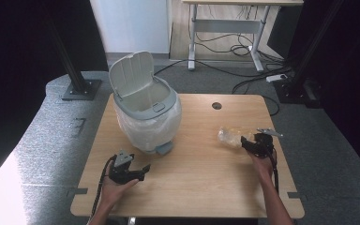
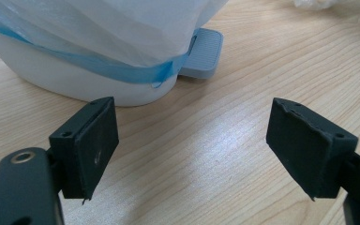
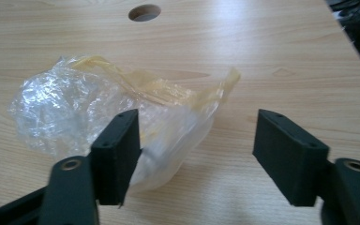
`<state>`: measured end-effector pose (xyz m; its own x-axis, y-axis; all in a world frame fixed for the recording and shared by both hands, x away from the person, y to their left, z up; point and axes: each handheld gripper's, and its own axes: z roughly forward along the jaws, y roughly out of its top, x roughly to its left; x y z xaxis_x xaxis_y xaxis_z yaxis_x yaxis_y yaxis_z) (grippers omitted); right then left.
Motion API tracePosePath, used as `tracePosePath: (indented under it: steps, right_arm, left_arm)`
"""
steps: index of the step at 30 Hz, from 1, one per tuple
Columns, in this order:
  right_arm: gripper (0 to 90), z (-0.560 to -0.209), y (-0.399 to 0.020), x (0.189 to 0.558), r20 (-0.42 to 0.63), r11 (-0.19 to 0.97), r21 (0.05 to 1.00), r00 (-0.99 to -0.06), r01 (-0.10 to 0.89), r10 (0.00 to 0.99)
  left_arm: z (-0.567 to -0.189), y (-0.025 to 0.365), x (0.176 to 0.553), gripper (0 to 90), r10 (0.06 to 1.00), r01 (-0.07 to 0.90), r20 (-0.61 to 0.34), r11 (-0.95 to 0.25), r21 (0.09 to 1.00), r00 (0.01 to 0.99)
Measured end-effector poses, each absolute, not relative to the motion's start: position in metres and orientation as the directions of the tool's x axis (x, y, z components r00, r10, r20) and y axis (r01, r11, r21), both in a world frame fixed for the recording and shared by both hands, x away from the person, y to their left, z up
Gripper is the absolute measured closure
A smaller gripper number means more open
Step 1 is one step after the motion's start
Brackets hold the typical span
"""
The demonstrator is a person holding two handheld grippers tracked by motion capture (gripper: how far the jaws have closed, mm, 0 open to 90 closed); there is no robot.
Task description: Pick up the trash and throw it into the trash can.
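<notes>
A person seated at the near edge of a wooden desk holds a two-jaw gripper in each hand. At the right side of the desk, the right gripper reaches a crumpled clear plastic bag with yellowish strips that lies flat on the wood, just near of a round cable hole in the far part of the desktop. In the right gripper view the bag spreads to the left and ahead of the jaws; one black pad stands against the bag's near edge, while the other pad stands apart over bare wood, so the jaws are open and do not clamp the plastic, though part of it lies between them. At the near left, the left gripper rests in the person's left hand, low over the desk, pointing toward the right and just near of a white pedal bin. The bin stands upright on the left half of the desk, its lid raised and tilted back, a white liner with a blue band draped over its body. In the left gripper view the jaws stand wide apart with nothing but bare wood between them, and the bin's grey foot pedal sits on the desk ahead of them, at the base of the bin. Bag and bin are well apart.
</notes>
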<state>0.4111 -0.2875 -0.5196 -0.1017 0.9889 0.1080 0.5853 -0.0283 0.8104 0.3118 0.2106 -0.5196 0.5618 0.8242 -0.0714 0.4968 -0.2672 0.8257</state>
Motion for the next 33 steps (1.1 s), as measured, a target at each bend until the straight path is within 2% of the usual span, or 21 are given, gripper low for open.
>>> tracePosePath:
  steps: [4,11,14,19,33]
  right_arm:
    - [45.1,-0.524,-0.287,0.415,0.118,-0.024,0.798,-0.118,0.602,0.986]
    - [75.1,-0.530,-0.286,0.423,0.146,-0.022,0.789,-0.152,0.614,0.978]
    - [83.2,-0.531,-0.285,0.424,0.167,-0.038,0.794,-0.158,0.606,0.973]
    - [87.0,-0.522,-0.286,0.416,0.202,-0.065,0.815,-0.177,0.576,0.963]
    - [87.9,-0.479,-0.295,0.375,0.279,-0.123,0.879,-0.287,0.461,0.916]
  left_arm:
    - [-0.520,0.212,0.312,17.0,0.827,0.498,-0.073,-0.262,0.827,0.557]
    - [-0.521,0.211,0.312,17.1,0.826,0.497,-0.069,-0.269,0.825,0.560]
    - [-0.520,0.211,0.312,17.1,0.827,0.497,-0.068,-0.268,0.825,0.558]
    - [-0.520,0.212,0.312,17.3,0.829,0.497,-0.068,-0.265,0.826,0.555]
    - [-0.520,0.210,0.312,17.3,0.831,0.498,-0.066,-0.265,0.826,0.552]
